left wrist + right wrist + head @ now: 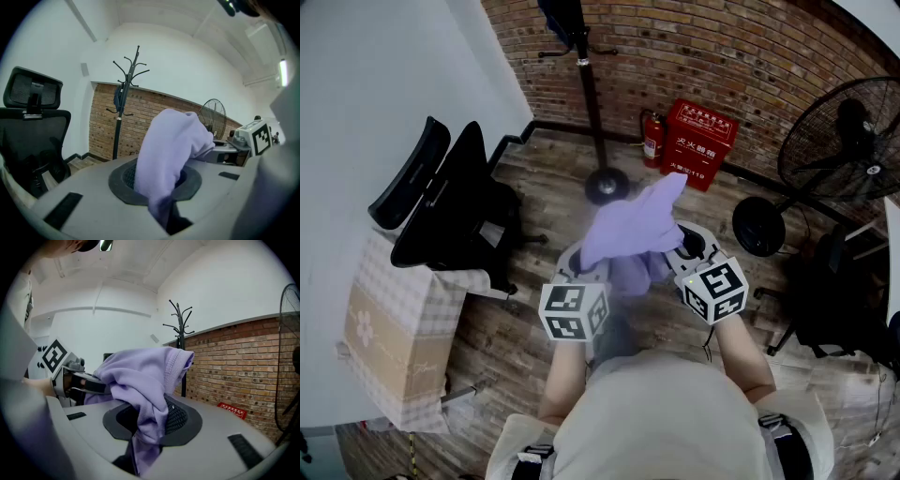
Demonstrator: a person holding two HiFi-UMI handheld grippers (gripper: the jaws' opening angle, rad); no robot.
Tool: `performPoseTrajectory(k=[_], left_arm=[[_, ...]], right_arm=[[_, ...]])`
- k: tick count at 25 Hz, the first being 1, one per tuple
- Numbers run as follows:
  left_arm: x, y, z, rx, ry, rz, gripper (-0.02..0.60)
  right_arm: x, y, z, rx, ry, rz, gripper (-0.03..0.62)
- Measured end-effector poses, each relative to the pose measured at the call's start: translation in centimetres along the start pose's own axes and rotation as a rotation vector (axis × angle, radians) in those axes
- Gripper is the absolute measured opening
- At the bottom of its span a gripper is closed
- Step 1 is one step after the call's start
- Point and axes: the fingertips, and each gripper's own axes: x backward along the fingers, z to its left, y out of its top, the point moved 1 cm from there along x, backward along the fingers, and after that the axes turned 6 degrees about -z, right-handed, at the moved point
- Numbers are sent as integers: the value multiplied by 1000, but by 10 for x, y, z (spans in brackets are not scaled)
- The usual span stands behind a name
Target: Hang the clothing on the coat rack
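Over the wood floor [539,192], at the person's front, a purple garment [633,225] is hanging bunched between both tongs, clear of the floor. Left tongs [157,185] are clamping one fold of it. Right tongs [149,427] are clamping another fold, just beside. Rack [592,103] is standing well apart, by the brick wall [722,56], carrying a dark cloth [559,19].
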Motion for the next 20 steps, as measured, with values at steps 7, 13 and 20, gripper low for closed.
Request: performPoseTrajectory(k=[7, 13, 20], left_arm=[[50, -9, -44, -7, 15, -31, 52], [76, -11, -60, -11, 18, -41, 52], [97, -14, -69, -22, 25, -52, 52]], right_arm=[[60, 3, 27, -31, 27, -31, 89], [85, 5, 45, -51, 34, -49, 89], [102, 6, 60, -20, 46, -50, 89]])
